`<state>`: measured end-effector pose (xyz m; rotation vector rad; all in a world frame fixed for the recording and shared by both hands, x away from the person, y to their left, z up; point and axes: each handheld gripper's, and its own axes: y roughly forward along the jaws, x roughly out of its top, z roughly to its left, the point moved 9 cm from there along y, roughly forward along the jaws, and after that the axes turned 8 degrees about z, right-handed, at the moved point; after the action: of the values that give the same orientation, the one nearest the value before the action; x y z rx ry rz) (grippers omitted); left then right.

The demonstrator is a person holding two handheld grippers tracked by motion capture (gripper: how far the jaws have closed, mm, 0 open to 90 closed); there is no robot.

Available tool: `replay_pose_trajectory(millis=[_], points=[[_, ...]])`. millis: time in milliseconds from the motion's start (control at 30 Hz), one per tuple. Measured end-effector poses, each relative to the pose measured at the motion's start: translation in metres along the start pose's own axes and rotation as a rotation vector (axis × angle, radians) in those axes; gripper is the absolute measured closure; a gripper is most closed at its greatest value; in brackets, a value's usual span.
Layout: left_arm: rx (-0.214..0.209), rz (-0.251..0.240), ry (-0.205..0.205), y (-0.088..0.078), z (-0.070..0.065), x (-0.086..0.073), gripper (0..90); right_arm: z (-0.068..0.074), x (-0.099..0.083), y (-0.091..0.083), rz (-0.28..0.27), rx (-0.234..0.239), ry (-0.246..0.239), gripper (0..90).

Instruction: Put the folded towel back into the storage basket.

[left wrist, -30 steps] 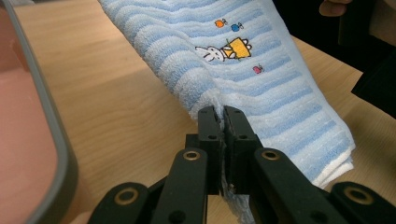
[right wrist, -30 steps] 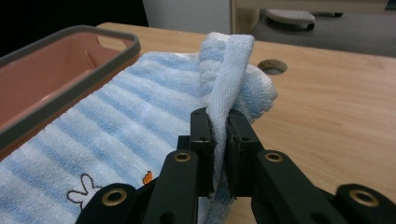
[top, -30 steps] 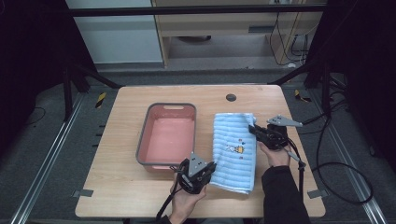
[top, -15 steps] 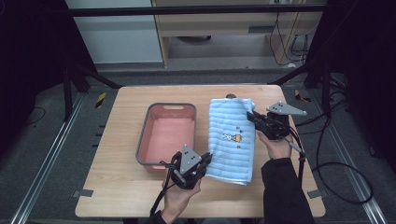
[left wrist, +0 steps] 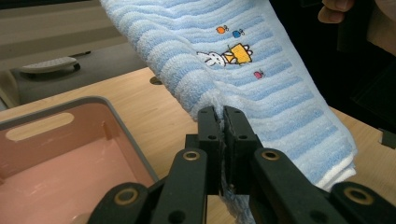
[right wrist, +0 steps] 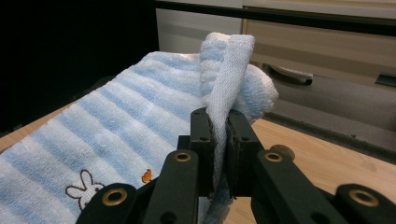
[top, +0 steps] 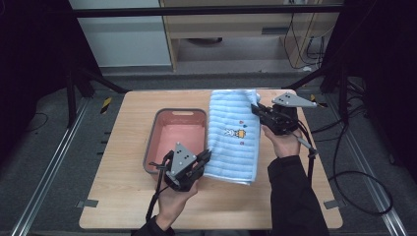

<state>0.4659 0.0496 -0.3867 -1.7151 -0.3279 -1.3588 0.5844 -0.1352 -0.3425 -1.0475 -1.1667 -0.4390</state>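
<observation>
A blue-and-white striped towel with a small rabbit picture hangs stretched between both grippers above the wooden table. My left gripper is shut on its near left edge; the left gripper view shows the jaws pinching the towel at the left gripper. My right gripper is shut on the far right edge, close to the top corner. In the right gripper view a fold of towel stands up out of the right gripper.
A pink tub with a grey rim stands on the table left of the towel, also in the left gripper view as the tub. A round hole sits in the tabletop near the far edge. Cabinets stand beyond the table.
Both grippers have lifted the towel off the table and carried it away from me and slightly left; its far end now reaches the table's back edge.
</observation>
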Motion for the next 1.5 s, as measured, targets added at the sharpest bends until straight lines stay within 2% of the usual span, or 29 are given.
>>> replay_pose_trajectory(millis=[200,333,567,767,867,1167,1300,1500], points=[[0.011,-0.007,-0.011,-0.005,0.009,0.001,86.1,0.011,0.013,0.008,0.002,0.008,-0.018,83.2],[0.032,-0.007,-0.004,-0.009,0.020,0.002,86.1,0.022,0.021,0.019,0.008,0.014,-0.039,83.2],[0.062,-0.024,-0.031,-0.020,0.040,0.001,86.1,0.035,0.033,0.034,-0.004,0.029,-0.052,83.3],[0.073,-0.035,-0.047,-0.027,0.050,-0.001,86.2,0.047,0.040,0.044,-0.004,0.043,-0.054,83.3],[0.088,-0.041,-0.060,-0.034,0.061,-0.003,86.1,0.057,0.046,0.056,-0.004,0.053,-0.059,83.3],[0.123,-0.044,-0.093,-0.045,0.087,-0.011,86.1,0.075,0.053,0.081,0.001,0.084,-0.057,83.3],[0.133,-0.044,-0.107,-0.049,0.097,-0.016,86.2,0.078,0.053,0.090,0.007,0.094,-0.049,83.3],[0.145,-0.043,-0.129,-0.051,0.110,-0.020,86.2,0.089,0.051,0.106,0.022,0.110,-0.064,83.3]])
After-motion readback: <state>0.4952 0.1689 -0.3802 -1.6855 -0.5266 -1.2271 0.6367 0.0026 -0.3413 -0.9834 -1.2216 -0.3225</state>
